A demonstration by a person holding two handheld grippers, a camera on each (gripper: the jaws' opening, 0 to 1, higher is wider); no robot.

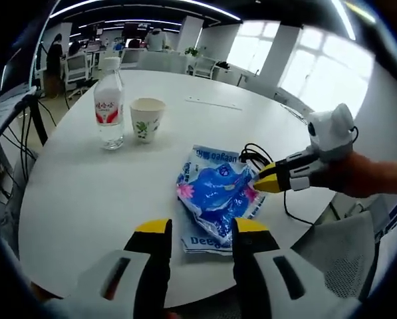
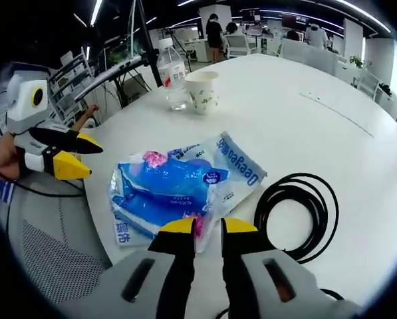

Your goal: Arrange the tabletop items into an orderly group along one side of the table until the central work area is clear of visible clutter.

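The round white table (image 1: 85, 193) carries everything, and most of its middle is already bare. The biggest thing on it is the blue-and-white plastic packet (image 2: 175, 186), lying flat close to the table's near edge. Just beside it, toward the same edge, the black cable (image 2: 298, 212) sits in a loose coil. The water bottle (image 1: 110, 106) and the paper cup (image 1: 147, 118) stand upright side by side near the table's left edge, well apart from the packet.

My right gripper (image 2: 206, 229) is at the packet's near border, its jaws close together with a fold of the film between the tips; I judge that I am pinching it, though I cannot tell for sure. My left gripper (image 1: 201, 229) hovers at the opposite border, jaws released and holding nothing.

So the step in hand is the packet. Next I should draw it along the edge toward the bottle and cup, keeping it low so the slack film doesn't snag the cable.
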